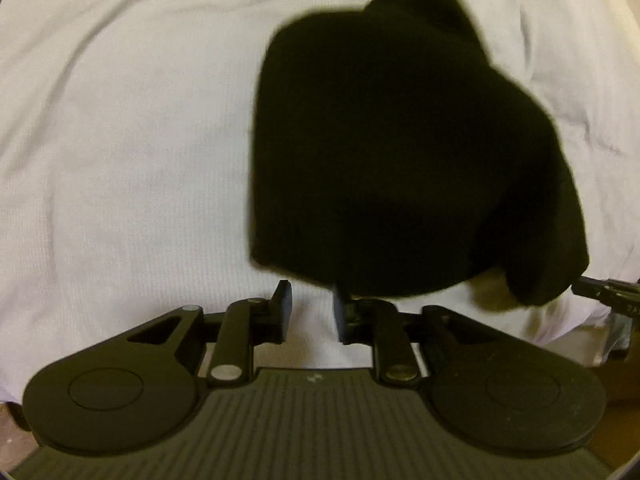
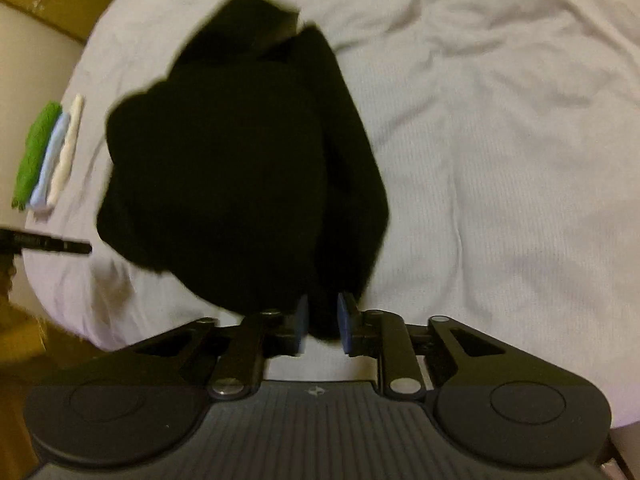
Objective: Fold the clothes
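A black garment (image 1: 400,152) lies bunched in a thick fold on the white sheet (image 1: 120,160). In the left wrist view its near edge ends just beyond my left gripper (image 1: 312,312). That gripper is open, and only white sheet shows between its fingers. In the right wrist view the garment (image 2: 224,168) reaches down to my right gripper (image 2: 323,324). A lobe of black cloth sits in the gap between its blue pads (image 2: 344,320), and the jaws stand apart around it. Both views are blurred.
A small stack of folded cloths (image 2: 44,156), green, light blue and white, lies at the sheet's (image 2: 500,160) left edge. A black part of the other gripper pokes in at the frame edge (image 1: 604,292) (image 2: 48,244). Brown floor (image 2: 24,340) shows past the bed's rounded edge.
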{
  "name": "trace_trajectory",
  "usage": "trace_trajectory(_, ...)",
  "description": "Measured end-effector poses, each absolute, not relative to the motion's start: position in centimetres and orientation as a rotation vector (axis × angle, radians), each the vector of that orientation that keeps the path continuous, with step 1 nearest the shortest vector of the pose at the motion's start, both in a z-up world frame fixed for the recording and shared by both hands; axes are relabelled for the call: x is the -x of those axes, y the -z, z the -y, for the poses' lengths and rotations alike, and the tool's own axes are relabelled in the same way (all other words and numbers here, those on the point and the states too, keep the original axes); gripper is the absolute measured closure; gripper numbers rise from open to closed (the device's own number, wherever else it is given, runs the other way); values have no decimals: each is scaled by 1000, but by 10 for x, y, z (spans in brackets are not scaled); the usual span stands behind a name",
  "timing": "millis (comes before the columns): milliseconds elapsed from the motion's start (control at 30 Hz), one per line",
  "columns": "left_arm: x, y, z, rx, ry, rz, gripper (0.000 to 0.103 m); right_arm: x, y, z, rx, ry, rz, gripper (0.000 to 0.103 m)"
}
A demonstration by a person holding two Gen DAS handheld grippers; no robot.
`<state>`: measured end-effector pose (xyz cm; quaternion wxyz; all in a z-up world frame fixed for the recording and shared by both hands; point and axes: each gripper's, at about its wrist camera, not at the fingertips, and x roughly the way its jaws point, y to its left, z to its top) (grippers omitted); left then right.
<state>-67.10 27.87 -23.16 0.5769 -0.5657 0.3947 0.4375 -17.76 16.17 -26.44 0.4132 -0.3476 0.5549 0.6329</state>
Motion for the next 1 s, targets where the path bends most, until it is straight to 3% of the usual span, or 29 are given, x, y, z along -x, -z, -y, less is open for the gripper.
trace_trajectory(33,674,229,-284,1317,-1032,-895,66,181,261,-168,846,-1598,-1380,56)
trace_trajectory(67,677,227,-291,1309,-1037,-869,62,185,258,-174,818,-1605,-1365,54)
trace_trajectory(333,698,240,-374,1354,-1037,-654,54,199,259,-243,604,-1609,-1383,46)
trace_trajectory(433,705,254,-399,1410,-1036,-576,39,199,276,-272,517,-1567,-1467,42)
trace_trajectory(667,719,316,-434,1632,-995,-462,33,190,324,-309,369,-1459,-1671,35)
trace_trajectory(733,714,329,-441,1682,-933,-421,39,190,339,-313,314,-1432,-1754,40)
trace_trajectory(767,714,329,-441,1678,-902,-418,63,192,340,-313,287,-1447,-1789,50)
trace_trajectory(800,709,324,-441,1645,-871,-436,76,196,338,-312,284,-1482,-1780,72)
trace_trajectory(833,703,317,-438,1593,-850,-464,88,203,330,-311,313,-1531,-1728,85)
trace_trajectory(900,701,290,-421,1445,-827,-502,93,210,308,-300,353,-1627,-1624,92)
trace_trajectory(1000,713,254,-382,1311,-779,-514,93,218,265,-269,441,-1764,-1452,95)
